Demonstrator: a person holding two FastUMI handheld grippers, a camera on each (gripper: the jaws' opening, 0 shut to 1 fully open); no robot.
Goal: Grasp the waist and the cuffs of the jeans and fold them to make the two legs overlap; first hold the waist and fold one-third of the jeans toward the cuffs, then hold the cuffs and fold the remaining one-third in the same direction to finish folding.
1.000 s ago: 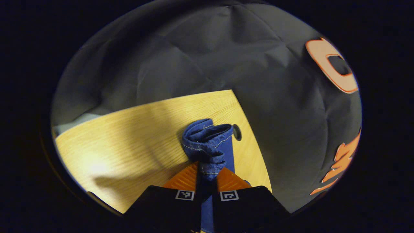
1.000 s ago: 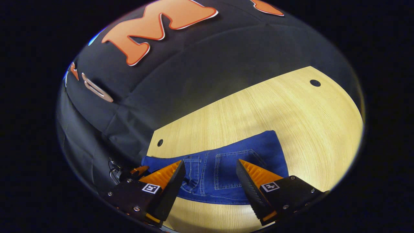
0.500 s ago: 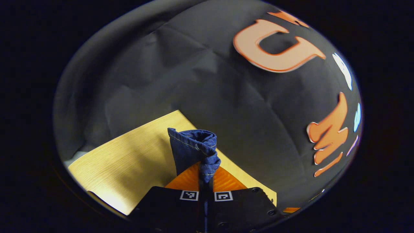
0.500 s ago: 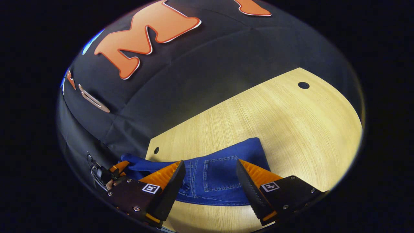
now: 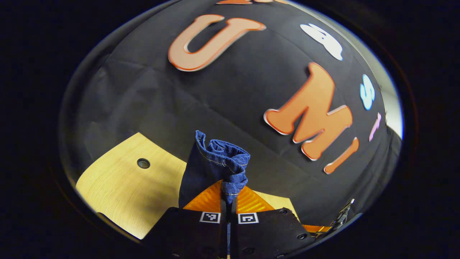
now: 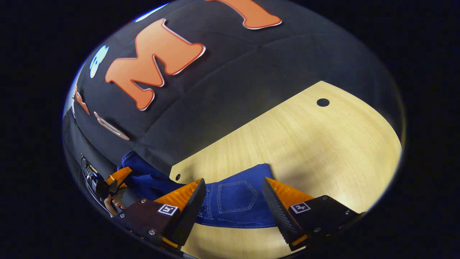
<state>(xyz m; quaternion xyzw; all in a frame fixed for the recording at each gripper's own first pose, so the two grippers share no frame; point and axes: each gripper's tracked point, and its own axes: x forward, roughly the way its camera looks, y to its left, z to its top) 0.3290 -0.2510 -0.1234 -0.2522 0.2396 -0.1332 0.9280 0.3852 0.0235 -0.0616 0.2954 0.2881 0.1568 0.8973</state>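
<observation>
Pinching a bunched fold of the jeans (image 5: pixel 219 162), the left hand-held gripper (image 5: pixel 228 196) has both fingers pressed tight on the denim, which is lifted above the wooden table (image 5: pixel 122 187). In the right gripper view the right hand-held gripper (image 6: pixel 233 201) is spread wide and holds nothing — its fingers straddle the back-pocket part of the jeans (image 6: pixel 235 203), lying flat near the table's (image 6: pixel 323 144) front edge. Farther left, the cloth rises off the table toward the left hand-held gripper (image 6: pixel 116 178).

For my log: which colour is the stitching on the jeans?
Pale stitching on blue jeans, clearest in the right gripper view.
</observation>
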